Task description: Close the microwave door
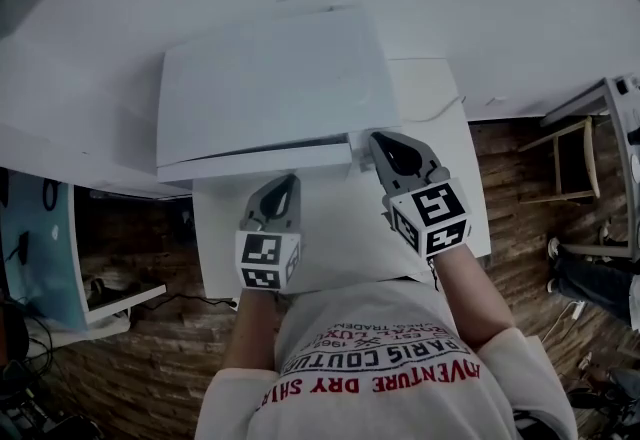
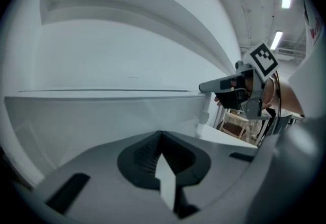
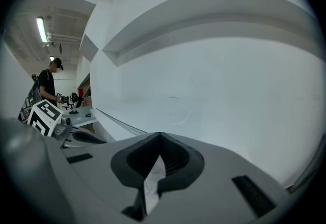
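In the head view a white microwave (image 1: 270, 88) stands on a white table (image 1: 340, 238). Its door (image 1: 255, 163) lies along the front, about flush with the body. My left gripper (image 1: 285, 186) is shut and empty, its tip just short of the door front (image 2: 102, 116). My right gripper (image 1: 383, 141) is shut too, its tip at the door's right front corner. The left gripper view shows the right gripper (image 2: 206, 86) touching that corner. In the right gripper view only the microwave's white edge (image 3: 114, 123) and a wall show ahead.
A white wall (image 1: 480, 18) runs behind the microwave. A wooden chair (image 1: 570, 163) stands right of the table, and a desk with cables (image 1: 60, 248) is to the left. Another person (image 3: 48, 85) stands far off in the right gripper view. The floor is brick-patterned.
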Available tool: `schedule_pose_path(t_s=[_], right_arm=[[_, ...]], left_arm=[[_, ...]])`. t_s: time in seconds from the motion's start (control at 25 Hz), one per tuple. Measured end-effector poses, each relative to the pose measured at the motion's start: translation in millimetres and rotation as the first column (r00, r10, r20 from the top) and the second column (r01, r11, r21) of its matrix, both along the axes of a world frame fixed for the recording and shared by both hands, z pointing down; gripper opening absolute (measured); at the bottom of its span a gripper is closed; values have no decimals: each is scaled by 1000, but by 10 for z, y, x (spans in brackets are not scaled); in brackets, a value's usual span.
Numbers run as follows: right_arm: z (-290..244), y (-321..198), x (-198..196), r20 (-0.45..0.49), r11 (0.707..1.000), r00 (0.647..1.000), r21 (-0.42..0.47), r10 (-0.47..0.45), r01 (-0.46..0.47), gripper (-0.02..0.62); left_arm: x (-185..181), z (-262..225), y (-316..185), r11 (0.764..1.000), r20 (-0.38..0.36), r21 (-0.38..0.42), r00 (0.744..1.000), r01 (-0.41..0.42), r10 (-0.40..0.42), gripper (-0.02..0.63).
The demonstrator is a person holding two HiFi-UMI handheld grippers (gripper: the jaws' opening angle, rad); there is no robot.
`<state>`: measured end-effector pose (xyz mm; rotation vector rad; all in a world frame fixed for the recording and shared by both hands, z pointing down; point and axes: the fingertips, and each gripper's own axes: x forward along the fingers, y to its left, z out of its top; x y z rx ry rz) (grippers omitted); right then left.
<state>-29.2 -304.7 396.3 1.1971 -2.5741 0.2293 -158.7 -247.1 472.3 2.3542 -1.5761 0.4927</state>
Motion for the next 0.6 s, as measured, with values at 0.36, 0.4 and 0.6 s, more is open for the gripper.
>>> schedule_pose_path(t_s=[0.36, 0.4, 0.6], right_arm=[[6, -6, 7, -8, 1000, 1000, 0, 9, -9, 11], [5, -8, 8, -5, 1000, 1000, -6, 7, -7, 11], [9, -15, -5, 0, 1000, 1000, -11, 7, -7, 11]], left_arm=[[-18, 48, -33, 998, 19, 43, 999, 38, -39, 5], [-16, 36, -54, 998, 6, 43, 999, 44, -45, 5], [-59, 4, -161, 995, -3, 28, 996, 93, -93, 5]])
